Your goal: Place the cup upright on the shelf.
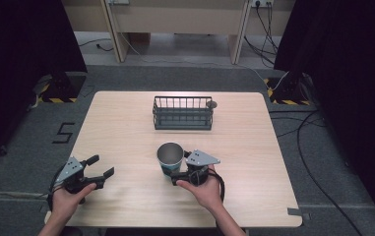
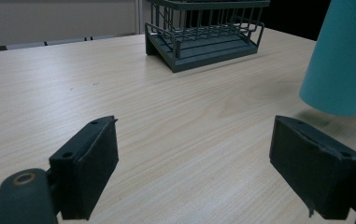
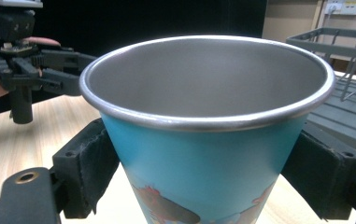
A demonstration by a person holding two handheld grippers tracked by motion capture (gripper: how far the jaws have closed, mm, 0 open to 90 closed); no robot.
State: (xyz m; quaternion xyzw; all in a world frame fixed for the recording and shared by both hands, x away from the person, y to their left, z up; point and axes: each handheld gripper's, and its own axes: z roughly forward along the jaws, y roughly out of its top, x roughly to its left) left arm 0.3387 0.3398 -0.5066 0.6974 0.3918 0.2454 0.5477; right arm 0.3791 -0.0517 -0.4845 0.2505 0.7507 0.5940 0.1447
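A teal cup (image 1: 170, 157) with a steel inside stands out near the middle front of the wooden table (image 1: 126, 123). My right gripper (image 1: 180, 167) is shut on its sides, one black pad against each flank of the cup (image 3: 208, 154). In the left gripper view the cup (image 2: 339, 60) seems to hang just above the wood, with a shadow under its base. My left gripper (image 1: 103, 165) is open at the front left, low over the table, with nothing between its pads (image 2: 91, 168). It also appears in the right gripper view as the left gripper (image 3: 49, 60), held in a hand.
A dark wire rack (image 1: 182, 113) sits at the back middle of the table, its rack (image 2: 203, 32) base tilted up at the rear. Bare wood lies between it and the cup. Cables run over the floor to the right of the table.
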